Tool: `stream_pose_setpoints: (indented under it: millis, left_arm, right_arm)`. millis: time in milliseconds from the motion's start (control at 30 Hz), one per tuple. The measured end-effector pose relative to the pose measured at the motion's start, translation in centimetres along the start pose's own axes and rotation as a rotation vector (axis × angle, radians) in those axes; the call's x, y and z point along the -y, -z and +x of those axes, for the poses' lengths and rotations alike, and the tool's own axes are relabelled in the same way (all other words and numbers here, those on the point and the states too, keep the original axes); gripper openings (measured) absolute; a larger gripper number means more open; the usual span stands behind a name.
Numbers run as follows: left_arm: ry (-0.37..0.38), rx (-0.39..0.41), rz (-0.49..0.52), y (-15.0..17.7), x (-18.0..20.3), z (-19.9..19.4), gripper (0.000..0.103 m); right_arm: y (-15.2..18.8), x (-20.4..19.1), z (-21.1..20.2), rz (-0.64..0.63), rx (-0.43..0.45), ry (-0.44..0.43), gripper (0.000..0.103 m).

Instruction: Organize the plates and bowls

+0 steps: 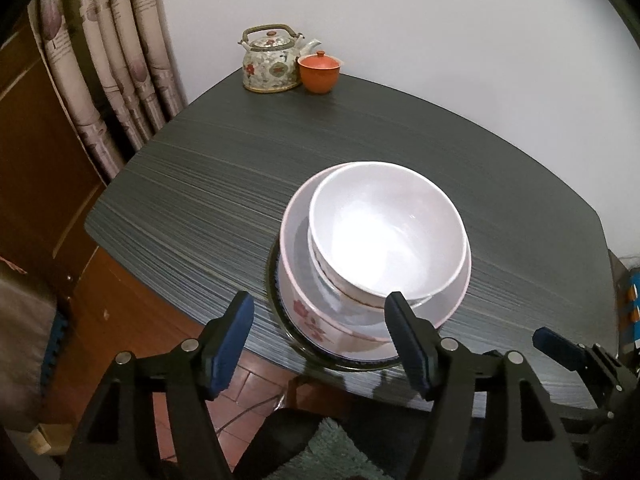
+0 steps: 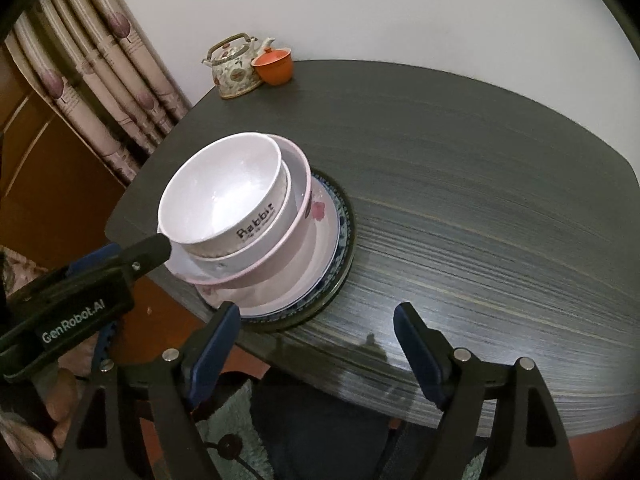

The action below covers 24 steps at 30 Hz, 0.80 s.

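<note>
A stack of dishes stands near the front edge of the dark table (image 1: 200,200). The top white bowl (image 1: 386,232) reads "Rabbit" in the right wrist view (image 2: 224,196). It sits in a second white bowl, inside a pink-rimmed bowl (image 2: 298,184) with a flower. Below are a white plate (image 2: 316,256), a blue-patterned plate and a dark glass plate (image 2: 347,236). My left gripper (image 1: 320,316) is open and empty, its fingers either side of the stack's front. My right gripper (image 2: 316,328) is open and empty, just right of the stack at the table's front edge.
A floral teapot (image 1: 272,62) and an orange lidded cup (image 1: 319,72) stand at the table's far corner by the white wall. Curtains (image 1: 112,60) and a wooden cabinet (image 1: 36,152) are to the left. A green rug (image 1: 340,448) lies below.
</note>
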<state>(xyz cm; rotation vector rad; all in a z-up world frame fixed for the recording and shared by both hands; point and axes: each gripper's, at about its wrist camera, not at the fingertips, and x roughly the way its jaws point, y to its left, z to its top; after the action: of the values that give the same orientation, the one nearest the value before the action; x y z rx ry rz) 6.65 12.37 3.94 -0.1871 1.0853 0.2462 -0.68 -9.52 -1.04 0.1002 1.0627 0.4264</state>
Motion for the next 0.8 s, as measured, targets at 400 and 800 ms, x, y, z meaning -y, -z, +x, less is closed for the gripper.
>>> stream_pose_setpoints:
  millis: [400,800]
  left_arm:
    - [-0.013,-0.002,0.010,0.22,0.81,-0.07,0.067]
    - [-0.018,-0.008,0.011,0.38,0.65,0.01,0.067]
  right_arm:
    - [0.42,0.25,0.28,0.020,-0.012,-0.018,0.081]
    - [0.50,-0.31,0.13,-0.008,-0.012,-0.028,0.081]
